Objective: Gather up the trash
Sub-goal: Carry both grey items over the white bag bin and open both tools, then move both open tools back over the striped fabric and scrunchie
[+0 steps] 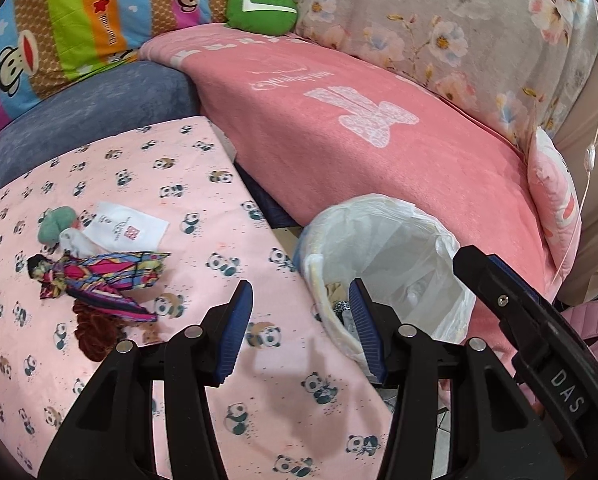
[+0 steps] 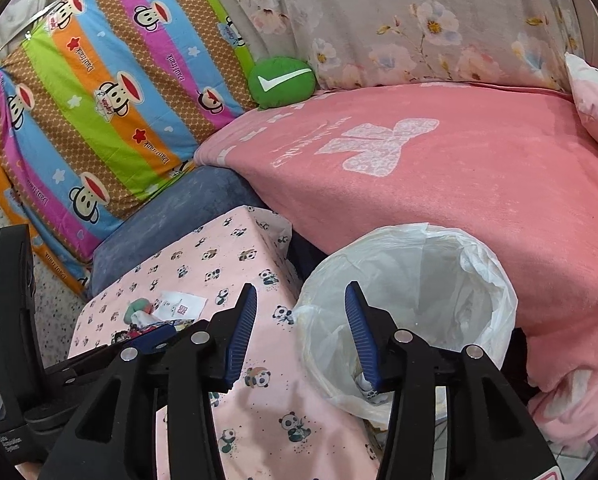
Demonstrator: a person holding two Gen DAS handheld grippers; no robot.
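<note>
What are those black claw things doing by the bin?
A person is tidying up with a grabbing tool in each hand. Both the left tool and the right tool are open and hold nothing. The lined bin already has some scraps inside. A colourful wrapper, a white paper slip and other bits wait on the panda cloth.

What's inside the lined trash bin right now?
In the trash bin, a few scraps lie low on the near side, one black-and-white patterned. The left gripper's finger and bag folds hide the rest.

Both wrist views look down, close, sharing bin point(image 1: 383, 264) and table point(image 2: 187, 264).
</note>
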